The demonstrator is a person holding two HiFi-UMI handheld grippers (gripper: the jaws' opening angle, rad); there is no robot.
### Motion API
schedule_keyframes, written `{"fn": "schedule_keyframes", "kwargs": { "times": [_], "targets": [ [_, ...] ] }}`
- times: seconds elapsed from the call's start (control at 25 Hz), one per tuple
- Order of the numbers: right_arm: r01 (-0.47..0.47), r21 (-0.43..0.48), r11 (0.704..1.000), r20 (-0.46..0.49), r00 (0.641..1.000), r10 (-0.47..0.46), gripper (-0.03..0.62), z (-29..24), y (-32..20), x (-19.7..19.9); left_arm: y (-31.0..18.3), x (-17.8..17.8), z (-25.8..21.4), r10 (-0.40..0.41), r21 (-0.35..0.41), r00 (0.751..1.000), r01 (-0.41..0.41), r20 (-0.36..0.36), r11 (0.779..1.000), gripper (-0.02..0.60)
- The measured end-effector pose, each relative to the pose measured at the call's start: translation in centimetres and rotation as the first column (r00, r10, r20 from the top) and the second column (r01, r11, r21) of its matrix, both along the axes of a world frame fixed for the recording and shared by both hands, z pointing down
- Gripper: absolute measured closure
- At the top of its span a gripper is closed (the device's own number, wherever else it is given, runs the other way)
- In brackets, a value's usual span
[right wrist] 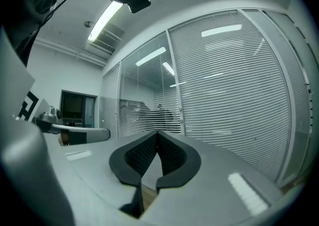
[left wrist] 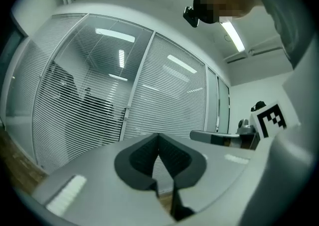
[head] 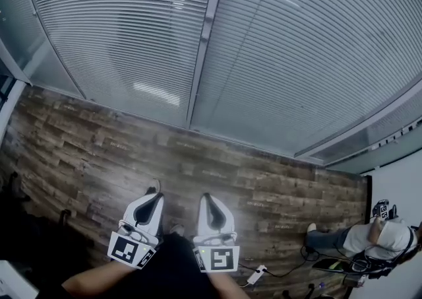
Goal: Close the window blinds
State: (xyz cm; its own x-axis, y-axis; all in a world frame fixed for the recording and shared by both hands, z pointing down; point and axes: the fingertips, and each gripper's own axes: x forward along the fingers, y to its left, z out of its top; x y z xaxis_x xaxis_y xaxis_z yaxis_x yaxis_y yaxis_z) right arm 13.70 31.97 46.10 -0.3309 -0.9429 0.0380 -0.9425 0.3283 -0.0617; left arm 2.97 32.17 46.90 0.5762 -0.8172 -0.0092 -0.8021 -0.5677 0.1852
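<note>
Hanging across the glass wall ahead, the blinds (head: 125, 33) fill the upper half of the head view in two wide panels, split by a pale upright post (head: 206, 33). They are well apart from both tools, and nothing touches them. Below them runs a dark wood-plank floor (head: 99, 152).

Low in the middle of that view, the left gripper (head: 155, 195) and the right gripper (head: 206, 199) are held side by side, near each other but not touching, both pointing toward the blinds. Each carries its marker cube at the back, one on the left (head: 129, 250) and one on the right (head: 217, 258).

In the left gripper view the jaws are pressed together at the tips with nothing between them, and the slats stand beyond them. The right gripper view shows the same: jaws meeting at the tips and empty. There, dark shapes show through the slats of the farther panel.

At the right edge of the head view a person (head: 381, 237) sits on the floor, and a white power strip (head: 257, 274) lies nearby with its cable.
</note>
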Motion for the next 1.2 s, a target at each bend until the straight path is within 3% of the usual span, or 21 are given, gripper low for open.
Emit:
{"fn": "schedule_keyframes", "kwargs": {
  "times": [0.2,0.4,0.6,1.0,1.2],
  "targets": [
    [-0.027,-0.006,1.0,0.007,1.0,0.027,0.591,0.1,-2.9,1.0,-3.2,0.8,0.3,0.016,-0.009,1.0,-0.016,0.002,1.0,0.583],
    [-0.133,0.037,0.99,0.011,0.991,0.133,0.592,-1.1,-6.6,2.9,-8.0,2.0,0.0,0.056,-0.006,0.998,-0.056,0.007,0.998,0.583],
    [-0.129,0.072,0.989,-0.006,0.992,0.13,0.592,-3.2,-11.3,2.1,-12.9,2.3,-1.1,0.1,-0.007,0.995,-0.1,-0.013,0.995,0.583],
    [-0.175,0.071,0.982,-0.027,0.984,0.177,0.591,-3.8,-21.4,0.2,-23.1,-1.0,-1.7,0.08,0.011,0.997,-0.08,0.001,0.997,0.583],
    [-0.214,0.064,0.975,-0.049,0.975,0.217,0.591,-3.6,-23.7,-0.6,-25.7,-2.4,-1.6,0.089,0.004,0.996,-0.089,0.0,0.996,0.583]
  ]
}}
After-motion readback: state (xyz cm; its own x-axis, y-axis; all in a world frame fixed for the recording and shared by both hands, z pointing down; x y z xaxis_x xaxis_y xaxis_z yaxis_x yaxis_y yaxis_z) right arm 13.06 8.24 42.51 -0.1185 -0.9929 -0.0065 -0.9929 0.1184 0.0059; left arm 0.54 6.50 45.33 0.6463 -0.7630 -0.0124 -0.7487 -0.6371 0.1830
